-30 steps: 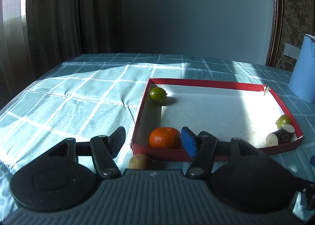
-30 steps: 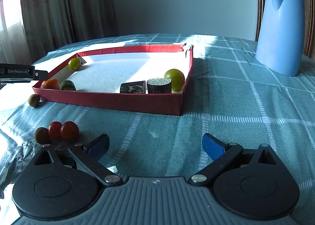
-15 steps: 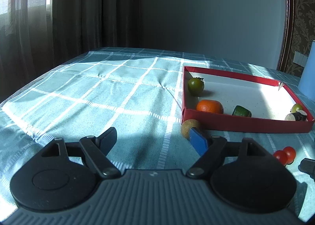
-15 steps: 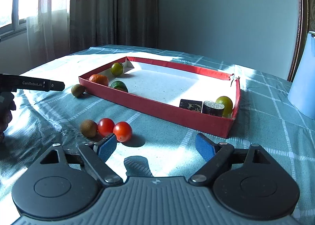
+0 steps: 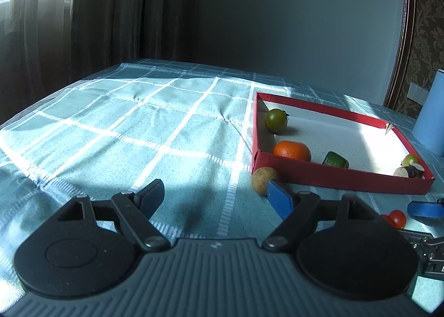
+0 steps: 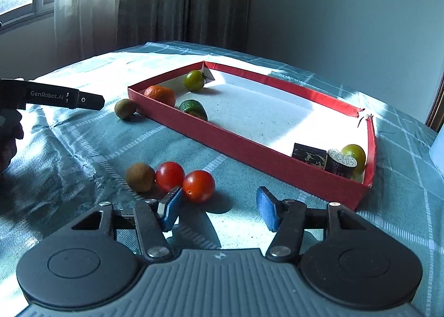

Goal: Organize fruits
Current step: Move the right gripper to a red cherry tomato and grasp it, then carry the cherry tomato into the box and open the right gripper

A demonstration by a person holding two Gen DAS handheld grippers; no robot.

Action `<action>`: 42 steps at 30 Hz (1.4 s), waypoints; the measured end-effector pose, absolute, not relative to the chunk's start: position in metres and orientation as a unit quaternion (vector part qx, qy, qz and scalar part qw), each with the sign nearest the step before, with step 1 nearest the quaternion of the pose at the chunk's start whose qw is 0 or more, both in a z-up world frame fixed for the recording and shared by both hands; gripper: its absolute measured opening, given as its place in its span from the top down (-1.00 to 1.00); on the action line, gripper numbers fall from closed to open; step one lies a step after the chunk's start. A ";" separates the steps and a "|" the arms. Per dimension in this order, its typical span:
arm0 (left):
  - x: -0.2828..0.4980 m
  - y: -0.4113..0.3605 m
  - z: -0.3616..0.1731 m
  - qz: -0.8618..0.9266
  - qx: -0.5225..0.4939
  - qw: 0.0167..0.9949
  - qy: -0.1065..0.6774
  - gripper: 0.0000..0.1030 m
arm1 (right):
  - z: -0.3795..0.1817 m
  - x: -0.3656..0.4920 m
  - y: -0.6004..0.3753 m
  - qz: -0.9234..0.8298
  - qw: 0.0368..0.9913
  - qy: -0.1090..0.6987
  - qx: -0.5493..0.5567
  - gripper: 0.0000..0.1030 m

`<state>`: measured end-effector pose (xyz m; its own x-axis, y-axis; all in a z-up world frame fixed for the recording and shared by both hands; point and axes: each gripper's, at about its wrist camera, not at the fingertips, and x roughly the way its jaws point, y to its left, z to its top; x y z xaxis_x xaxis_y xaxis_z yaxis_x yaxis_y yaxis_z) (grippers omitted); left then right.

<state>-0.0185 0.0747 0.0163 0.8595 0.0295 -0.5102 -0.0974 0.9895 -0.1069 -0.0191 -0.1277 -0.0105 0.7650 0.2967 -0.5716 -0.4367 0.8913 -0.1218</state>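
Note:
A red tray (image 6: 249, 147) (image 5: 333, 174) holds an orange (image 6: 160, 95) (image 5: 291, 150), a green tomato (image 6: 194, 81) (image 5: 276, 120), a green piece (image 6: 193, 108) (image 5: 335, 159), dark cut pieces (image 6: 309, 153) and a yellow-green fruit (image 6: 353, 152). Outside it lie two red tomatoes (image 6: 198, 186), a brown kiwi (image 6: 140, 177) beside them, and another kiwi (image 6: 125, 108) (image 5: 262, 177) at the tray's corner. My right gripper (image 6: 219, 207) is open and empty, just before the nearer tomato. My left gripper (image 5: 215, 197) is open and empty; its right fingertip is next to the corner kiwi.
A blue jug (image 5: 431, 120) stands right of the tray. The table has a teal checked cloth (image 5: 125, 128) with wrinkles. Curtains (image 6: 166, 0) and a window hang behind. The left gripper's body (image 6: 55, 96) shows at the left of the right wrist view.
Both grippers have pulled back from the tray and swung left. The right gripper has closed in on the red tomatoes. Both stay open.

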 end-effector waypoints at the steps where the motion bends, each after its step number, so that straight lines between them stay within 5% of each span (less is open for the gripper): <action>1: -0.018 0.074 0.016 0.032 -0.064 0.962 0.263 -0.55 | -0.010 -0.018 -0.126 0.198 0.931 0.279 -0.127 -0.13; 10: -0.016 0.072 0.015 0.036 -0.057 0.961 0.268 -0.57 | -0.012 -0.014 -0.113 0.219 0.925 0.281 -0.135 0.48; 42: -0.016 0.072 0.014 0.042 -0.053 0.960 0.272 -0.76 | 0.052 -0.016 -0.182 0.153 0.968 0.193 -0.052 0.50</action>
